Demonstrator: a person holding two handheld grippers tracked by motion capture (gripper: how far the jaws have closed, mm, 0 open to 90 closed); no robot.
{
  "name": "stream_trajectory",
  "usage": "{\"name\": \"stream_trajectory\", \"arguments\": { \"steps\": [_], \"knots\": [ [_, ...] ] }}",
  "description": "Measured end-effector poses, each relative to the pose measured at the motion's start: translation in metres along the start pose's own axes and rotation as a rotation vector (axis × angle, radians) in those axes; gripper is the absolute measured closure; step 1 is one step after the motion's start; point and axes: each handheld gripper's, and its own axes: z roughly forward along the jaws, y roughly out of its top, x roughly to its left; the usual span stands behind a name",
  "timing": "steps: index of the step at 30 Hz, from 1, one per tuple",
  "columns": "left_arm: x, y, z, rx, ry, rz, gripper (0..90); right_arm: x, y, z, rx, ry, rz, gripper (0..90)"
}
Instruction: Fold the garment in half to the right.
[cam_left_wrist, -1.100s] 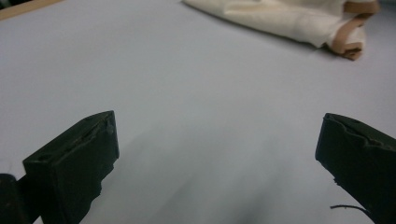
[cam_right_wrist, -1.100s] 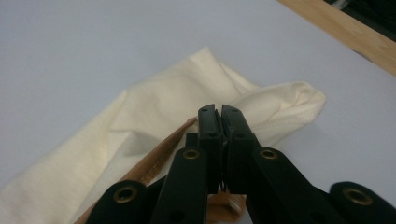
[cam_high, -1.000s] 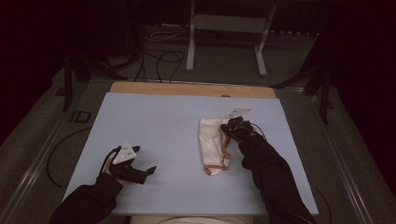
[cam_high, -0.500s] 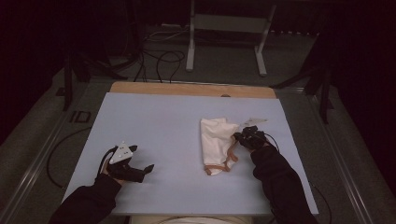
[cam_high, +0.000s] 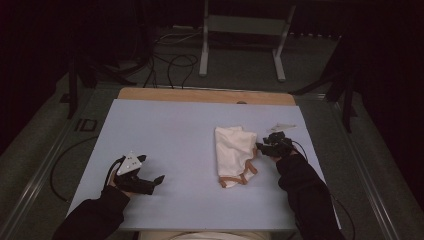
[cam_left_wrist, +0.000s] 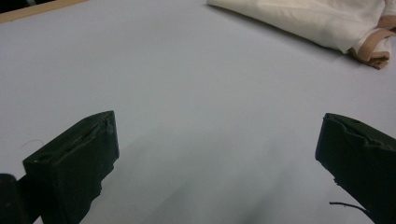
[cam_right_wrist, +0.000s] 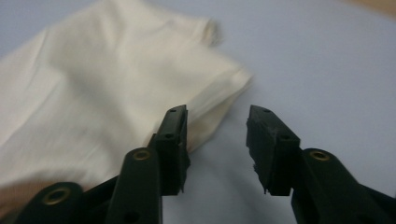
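Observation:
A folded cream cloth (cam_high: 233, 150) with tan straps at its near end lies right of the table's middle; it shows up close in the right gripper view (cam_right_wrist: 93, 107) and far off in the left gripper view (cam_left_wrist: 317, 21). My right gripper (cam_high: 261, 147) sits at the cloth's right edge, and its jaws have just been opening. They stand apart (cam_right_wrist: 217, 140), with bare table between them and the cloth's edge beside the left jaw. My left gripper (cam_high: 152, 181) rests near the front left, jaws wide open (cam_left_wrist: 219, 154) over bare table.
The pale blue table top (cam_high: 170, 130) has a wooden strip (cam_high: 200, 95) along its far edge. A small pale three-cornered plate (cam_high: 281, 127) shows just beyond the right gripper. Cables and a metal stand (cam_high: 240, 30) are on the floor behind.
The right gripper has moved toward the near side along the cloth's right edge and its jaws have parted. The cloth's right part now lies flatter. The left gripper has stayed put.

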Motion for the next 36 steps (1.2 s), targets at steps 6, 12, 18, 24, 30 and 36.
{"name": "stream_trajectory", "arguments": {
  "steps": [6, 12, 18, 24, 30, 36],
  "knots": [
    [0.0, 0.001, -0.001, -0.013, 0.0, 0.007, 0.3, -0.012, 0.025, -0.002, -0.069, -0.002, 0.057, 50.4],
    [0.0, 0.0, 0.0, -0.022, -0.01, 0.003, 0.3, -0.015, 0.033, 0.03, -0.021, 0.025, 0.108, 46.0],
    [0.0, -0.001, 0.0, -0.025, -0.02, 0.001, 0.3, -0.017, 0.025, 0.059, 0.051, 0.02, 0.129, 44.0],
    [0.0, -0.001, 0.001, -0.022, -0.025, 0.005, 0.3, -0.012, 0.021, 0.062, 0.067, 0.005, 0.086, 61.0],
    [0.0, -0.001, 0.001, -0.023, -0.028, 0.004, 0.3, -0.002, 0.023, 0.061, 0.062, 0.024, 0.013, 86.2],
    [0.0, 0.0, 0.0, -0.034, -0.029, -0.002, 0.3, -0.001, 0.04, 0.051, -0.002, -0.015, -0.033, 86.7]
  ]
}}
